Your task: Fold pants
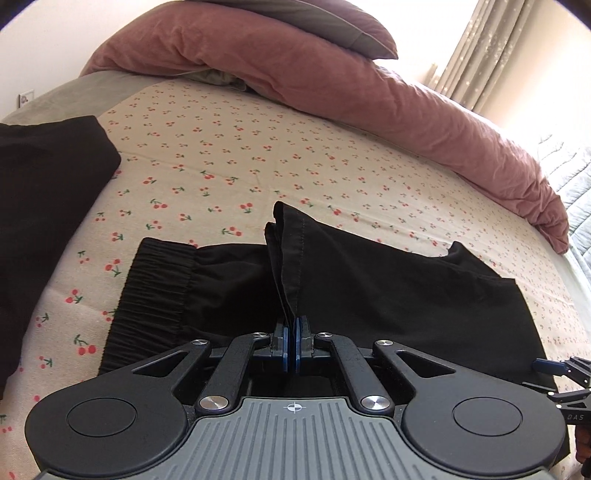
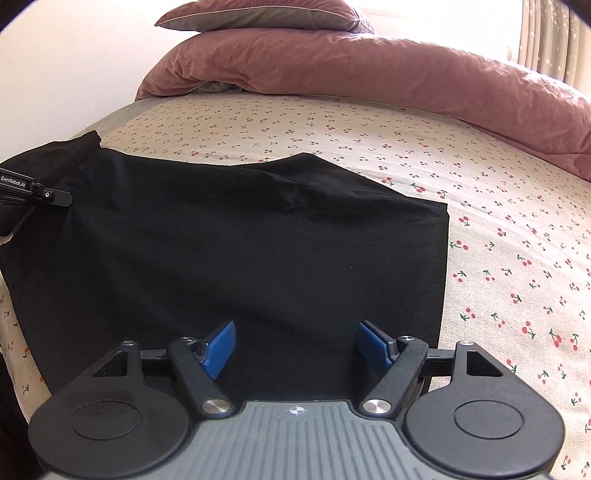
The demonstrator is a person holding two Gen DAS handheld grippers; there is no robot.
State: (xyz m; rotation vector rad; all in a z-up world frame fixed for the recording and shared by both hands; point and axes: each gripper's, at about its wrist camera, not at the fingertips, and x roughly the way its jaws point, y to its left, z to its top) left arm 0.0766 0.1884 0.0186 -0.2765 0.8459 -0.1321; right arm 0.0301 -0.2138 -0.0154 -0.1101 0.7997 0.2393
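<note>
Cherry-print bedsheet (image 2: 498, 184) fills the background, with a dusty-pink duvet (image 1: 369, 96) bunched along the far side and a grey pillow (image 2: 266, 16) perched on top. Front and centre lie the black pants (image 2: 240, 240), spread flat on the sheet, their long axis running left to right across both views. The elastic waistband (image 1: 155, 295) points off to the left end, and the body of the cloth stretches away to the right.

Left gripper (image 1: 291, 334) is pinched tight on a raised hem edge of the pants, the fabric standing up in a ridge straight ahead of its blue pads (image 1: 283, 339). Right gripper (image 2: 295, 349) hangs just over the near edge of the cloth with its jaws spread wide, nothing between them.

So the cloth lies directly forward of both tools. The right one looks nearest the free right-hand edge, though whether it is touching the fabric is hard to call from here. A separate dark garment (image 1: 44, 192) sits further left, apart from the pants.

Likely next: the right one closes on that near edge.
</note>
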